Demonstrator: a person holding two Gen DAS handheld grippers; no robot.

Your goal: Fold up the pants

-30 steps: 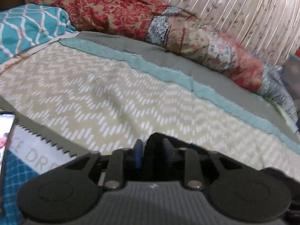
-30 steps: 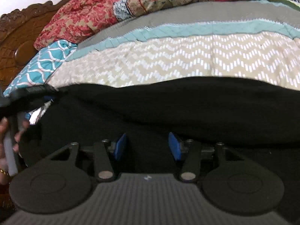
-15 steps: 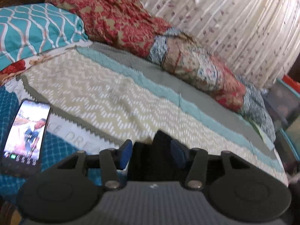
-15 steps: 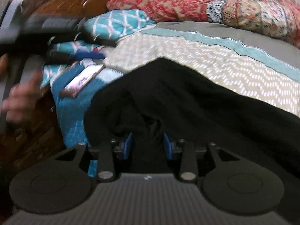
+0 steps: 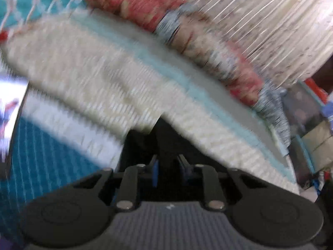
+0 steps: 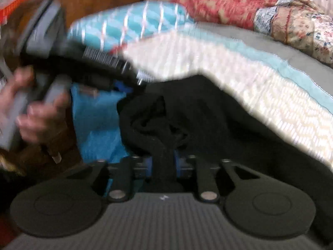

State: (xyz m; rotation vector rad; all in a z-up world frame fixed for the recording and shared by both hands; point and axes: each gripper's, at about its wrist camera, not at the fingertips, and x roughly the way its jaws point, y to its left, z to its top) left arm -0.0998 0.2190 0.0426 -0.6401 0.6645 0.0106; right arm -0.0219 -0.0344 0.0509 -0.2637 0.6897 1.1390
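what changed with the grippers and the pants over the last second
Both grippers' jaws are closing on black pants cloth: the right gripper stood open a second ago, and the left gripper now pinches a fold. Both views swung, now blurred. The bedspread and pillows stayed put.

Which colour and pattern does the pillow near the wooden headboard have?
The pillow is teal with a white wavy lattice pattern; the right wrist view shows it best.

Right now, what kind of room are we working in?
Most likely a bedroom: a patterned bedspread, a teal pillow against a carved wooden headboard, and a pleated curtain behind.
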